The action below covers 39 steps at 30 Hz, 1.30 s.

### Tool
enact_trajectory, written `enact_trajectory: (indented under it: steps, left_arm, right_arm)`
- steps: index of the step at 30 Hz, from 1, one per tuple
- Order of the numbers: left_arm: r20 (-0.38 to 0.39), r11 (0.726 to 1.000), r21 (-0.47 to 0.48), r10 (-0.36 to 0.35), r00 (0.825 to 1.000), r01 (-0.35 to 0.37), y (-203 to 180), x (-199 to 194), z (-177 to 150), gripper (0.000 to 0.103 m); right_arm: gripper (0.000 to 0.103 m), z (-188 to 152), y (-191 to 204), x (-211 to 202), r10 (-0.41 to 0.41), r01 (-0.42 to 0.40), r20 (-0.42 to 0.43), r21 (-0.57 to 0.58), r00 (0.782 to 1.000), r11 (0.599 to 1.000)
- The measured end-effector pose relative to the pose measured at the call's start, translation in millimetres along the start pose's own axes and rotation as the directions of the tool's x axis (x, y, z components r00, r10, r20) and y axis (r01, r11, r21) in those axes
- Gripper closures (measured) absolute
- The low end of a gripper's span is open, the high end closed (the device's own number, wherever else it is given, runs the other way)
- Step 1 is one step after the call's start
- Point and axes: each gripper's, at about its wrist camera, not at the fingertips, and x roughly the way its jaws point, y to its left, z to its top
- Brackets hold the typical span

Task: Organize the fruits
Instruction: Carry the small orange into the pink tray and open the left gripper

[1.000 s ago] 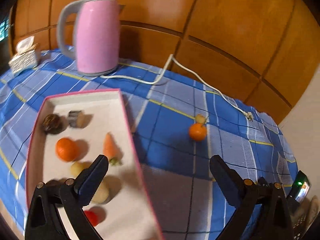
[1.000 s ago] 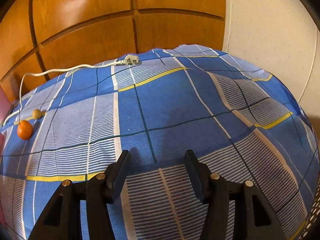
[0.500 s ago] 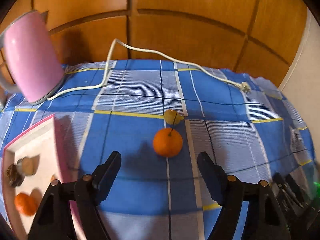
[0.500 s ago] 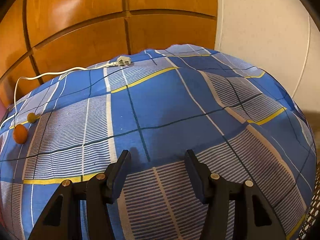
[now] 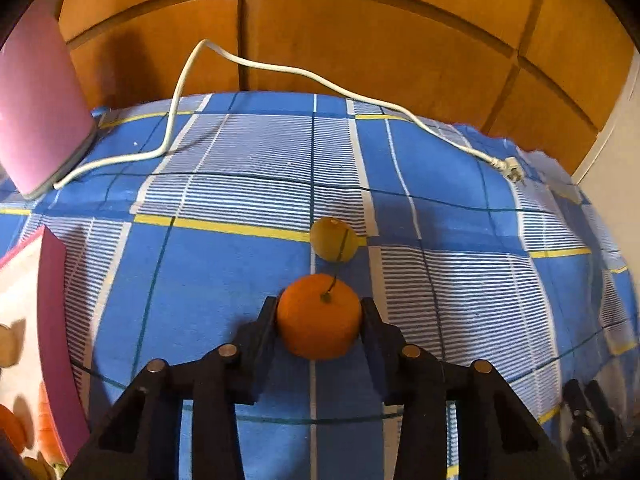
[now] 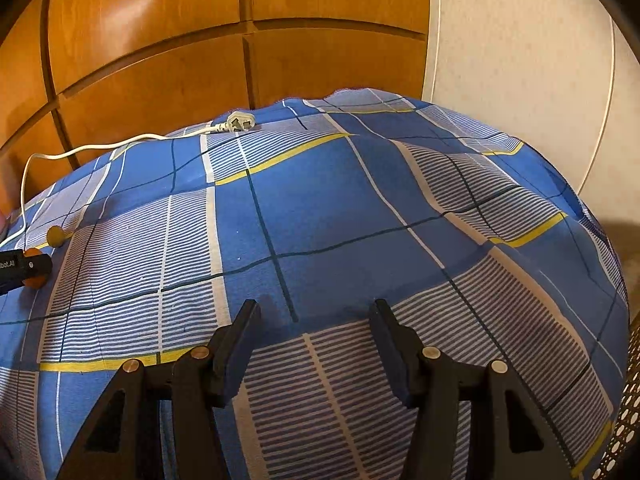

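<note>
The orange [image 5: 318,318] sits on the blue checked cloth [image 5: 248,168] directly between the left tongs [image 5: 319,314], whose jaws have just been closing and now press its two sides. It is round with no long axis, so the grip line matters little; its thin stem points up and away toward a small yellow-green fruit [image 5: 334,239] just beyond it, which looks close but apart. The skin is smooth, bright and evenly orange.

The pink-walled tray [image 5: 54,320], already holding other produce, lies to the left of the tongs, so the coming move is judged to be a lift and a carry leftward.

The right tongs [image 6: 316,320] hang apart over bare cloth, holding nothing, well away from the orange, which shows at that view's far left edge.

A white cord [image 5: 280,68] and pink kettle [image 5: 36,120] lie behind.
</note>
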Motion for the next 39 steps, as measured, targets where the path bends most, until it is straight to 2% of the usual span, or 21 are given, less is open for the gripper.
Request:
enact_trajectory:
  steps: [6, 12, 18, 24, 30, 37, 39]
  left_arm:
    - [0.045, 0.999, -0.005, -0.034, 0.998, 0.034, 1.8, -33.1, -9.7, 0.063]
    - [0.091, 0.993, -0.086, -0.067, 0.994, 0.075, 23.3, -81.3, -23.3, 0.063]
    - [0.129, 0.982, -0.179, -0.044, 0.991, 0.067, 70.5, -123.1, -48.3, 0.063]
    - [0.145, 0.951, -0.310, 0.038, 0.989, 0.009, 140.3, -155.5, -79.8, 0.063]
    - [0.154, 0.921, -0.389, 0.088, 0.984, -0.021, 187.4, -166.3, -95.6, 0.063]
    - [0.150, 0.900, -0.435, 0.090, 0.985, -0.016, 214.1, -151.0, -80.7, 0.062]
    - [0.155, 0.899, -0.439, 0.077, 0.985, -0.001, 214.4, -145.9, -77.2, 0.055]
  right_arm:
    - [0.044, -0.2, -0.5, 0.0, 0.002, -0.002, 0.002, 0.000, 1.000, 1.000]
    - [0.042, 0.3, 0.4, 0.2, 0.008, -0.008, -0.001, -0.003, 1.000, 1.000]
    - [0.042, 0.4, 0.7, 0.2, 0.008, -0.008, -0.002, -0.002, 1.000, 1.000]
    - [0.042, 0.6, 2.5, 0.7, 0.004, -0.004, -0.003, -0.006, 1.000, 1.000]
    - [0.042, 0.8, 3.6, 1.2, 0.001, -0.001, -0.003, -0.011, 1.000, 1.000]
    - [0.042, 1.2, 3.7, 1.1, -0.001, 0.001, -0.005, -0.017, 1.000, 1.000]
    - [0.042, 1.3, 3.7, 1.1, -0.001, 0.001, -0.005, -0.018, 1.000, 1.000]
